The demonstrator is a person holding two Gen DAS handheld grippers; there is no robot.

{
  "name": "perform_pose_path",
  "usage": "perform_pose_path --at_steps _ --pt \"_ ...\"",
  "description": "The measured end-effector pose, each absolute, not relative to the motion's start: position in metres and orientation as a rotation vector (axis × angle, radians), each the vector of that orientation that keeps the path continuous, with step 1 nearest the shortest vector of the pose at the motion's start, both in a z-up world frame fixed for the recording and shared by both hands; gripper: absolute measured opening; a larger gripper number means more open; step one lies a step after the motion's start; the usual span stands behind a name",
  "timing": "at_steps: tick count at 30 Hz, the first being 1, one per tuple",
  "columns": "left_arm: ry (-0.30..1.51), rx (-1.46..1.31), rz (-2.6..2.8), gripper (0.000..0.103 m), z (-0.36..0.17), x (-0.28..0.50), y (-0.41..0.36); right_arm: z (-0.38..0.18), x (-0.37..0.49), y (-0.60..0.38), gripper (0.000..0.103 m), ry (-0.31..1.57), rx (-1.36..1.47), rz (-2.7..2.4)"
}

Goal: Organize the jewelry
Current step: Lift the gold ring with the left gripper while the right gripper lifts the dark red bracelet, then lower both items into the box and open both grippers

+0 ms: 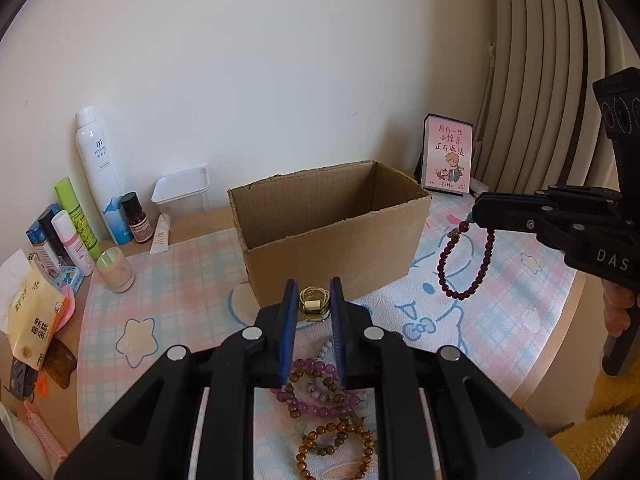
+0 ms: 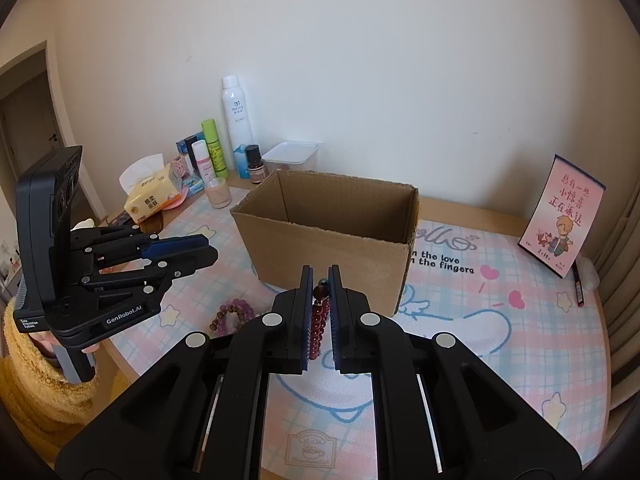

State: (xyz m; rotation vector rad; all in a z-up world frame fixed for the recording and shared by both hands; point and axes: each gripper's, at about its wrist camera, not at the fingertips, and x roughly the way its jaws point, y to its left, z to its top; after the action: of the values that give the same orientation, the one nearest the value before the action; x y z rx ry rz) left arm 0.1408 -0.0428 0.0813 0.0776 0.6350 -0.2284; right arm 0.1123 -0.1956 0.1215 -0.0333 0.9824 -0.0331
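An open cardboard box (image 1: 332, 232) stands mid-mat; it also shows in the right wrist view (image 2: 328, 240). My left gripper (image 1: 315, 300) is shut on a gold coiled piece (image 1: 313, 304) just in front of the box and above the mat. Below it lies a pile of purple and brown bead bracelets (image 1: 324, 400), also seen in the right wrist view (image 2: 234, 314). My right gripper (image 2: 320, 280) is shut on a dark red bead bracelet (image 2: 319, 320), which hangs as a loop in the left wrist view (image 1: 468, 260), right of the box.
Bottles and tubes (image 1: 96, 184), a clear plastic tub (image 1: 182, 192), a small cup (image 1: 116, 270) and a tissue pack (image 1: 36, 320) crowd the left side. A pink card (image 2: 560, 216) leans at the right by the radiator (image 1: 540, 80). A patterned mat (image 2: 500, 320) covers the round table.
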Motion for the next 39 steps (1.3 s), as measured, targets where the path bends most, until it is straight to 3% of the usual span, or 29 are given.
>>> perform_pose_path --at_steps 17,39 --pt "0.593 0.072 -0.203 0.016 0.118 0.203 -0.051 0.15 0.179 -0.227 0.007 0.912 0.035 -0.048" --pt "0.754 0.114 -0.139 0.016 0.073 0.264 -0.051 0.068 0.211 -0.255 0.007 1.082 0.089 -0.106"
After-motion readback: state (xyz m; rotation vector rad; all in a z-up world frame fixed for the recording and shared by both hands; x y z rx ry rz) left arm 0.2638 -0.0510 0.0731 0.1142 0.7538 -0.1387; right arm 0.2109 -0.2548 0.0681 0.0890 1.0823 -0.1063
